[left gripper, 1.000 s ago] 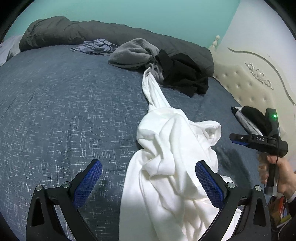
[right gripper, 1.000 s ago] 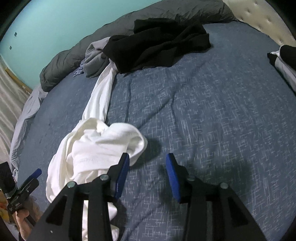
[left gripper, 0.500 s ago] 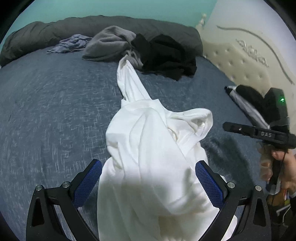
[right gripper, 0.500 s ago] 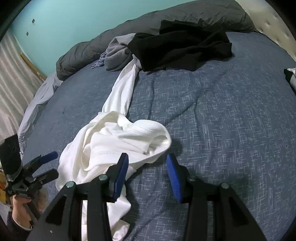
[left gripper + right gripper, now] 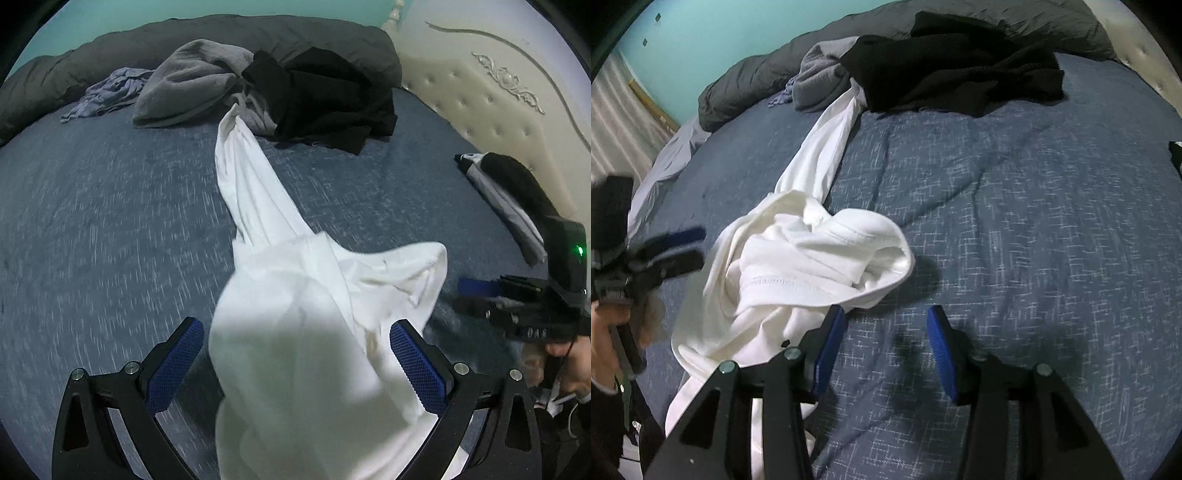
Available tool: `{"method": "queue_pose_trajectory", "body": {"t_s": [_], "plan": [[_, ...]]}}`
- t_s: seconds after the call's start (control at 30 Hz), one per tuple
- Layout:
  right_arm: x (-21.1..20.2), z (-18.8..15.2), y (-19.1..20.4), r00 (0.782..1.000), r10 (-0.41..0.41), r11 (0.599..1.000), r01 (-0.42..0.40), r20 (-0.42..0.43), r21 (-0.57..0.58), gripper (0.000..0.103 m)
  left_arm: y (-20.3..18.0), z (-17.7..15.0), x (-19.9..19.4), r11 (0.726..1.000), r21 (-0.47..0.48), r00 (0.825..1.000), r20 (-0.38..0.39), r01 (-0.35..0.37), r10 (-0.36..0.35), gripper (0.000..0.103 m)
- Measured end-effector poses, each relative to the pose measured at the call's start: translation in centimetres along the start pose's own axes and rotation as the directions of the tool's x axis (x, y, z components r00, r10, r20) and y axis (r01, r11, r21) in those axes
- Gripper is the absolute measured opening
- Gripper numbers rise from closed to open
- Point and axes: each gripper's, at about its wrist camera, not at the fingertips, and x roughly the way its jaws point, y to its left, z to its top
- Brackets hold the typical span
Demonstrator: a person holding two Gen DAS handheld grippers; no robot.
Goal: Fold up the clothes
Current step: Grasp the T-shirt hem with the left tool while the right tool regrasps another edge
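Holding my left gripper (image 5: 295, 363) wide over the shirt (image 5: 295, 332), I've been spreading my right gripper (image 5: 884, 350), empty, beside its hem to grab it.

White shirt (image 5: 295, 317) crumpled on the blue bed (image 5: 92, 221), one part stretched towards a heap of grey garment (image 5: 188, 88) and black garment (image 5: 325, 99) at the far edge
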Motion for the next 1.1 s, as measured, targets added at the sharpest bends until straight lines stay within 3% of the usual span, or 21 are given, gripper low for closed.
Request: {"method": "queue_pose_trajectory", "body": {"t_s": [0.2, 0.63, 0.93, 1.0, 1.1], "plan": [[1.2, 0.5, 0.0, 1.000, 0.012, 1.000, -0.012, -0.016, 0.010, 0.051, 0.3, 2.2, 1.5, 1.000, -0.022, 1.000, -0.017, -0.018, 0.017, 0.102], [2.2, 1.6, 0.3, 1.000, 0.026, 0.999, -0.026, -0.005, 0.036, 0.051, -2.7, 5.0, 5.0, 0.992, 0.103, 0.993, -0.090, -0.071, 0.080, 0.089], [2.8, 2.0, 0.4, 1.000, 0.016, 0.999, -0.016, 0.010, 0.044, 0.051, -3.4, 4.9, 6.5, 0.979, 0.176, 0.983, -0.130, -0.102, 0.126, 0.043], [2.9, 2.0, 0.3, 1.000, 0.012, 0.999, -0.012, 0.011, 0.043, 0.051, -3.0, 4.9, 6.2, 0.980, 0.170, 0.984, -0.121, -0.106, 0.128, 0.026], [3.5, 2.0, 0.2, 1.000, -0.001, 0.999, 0.001, -0.001, 0.040, 0.051, -2.6, 4.9, 6.1, 0.978, 0.172, 0.984, -0.112, -0.118, 0.138, 0.015]]}}
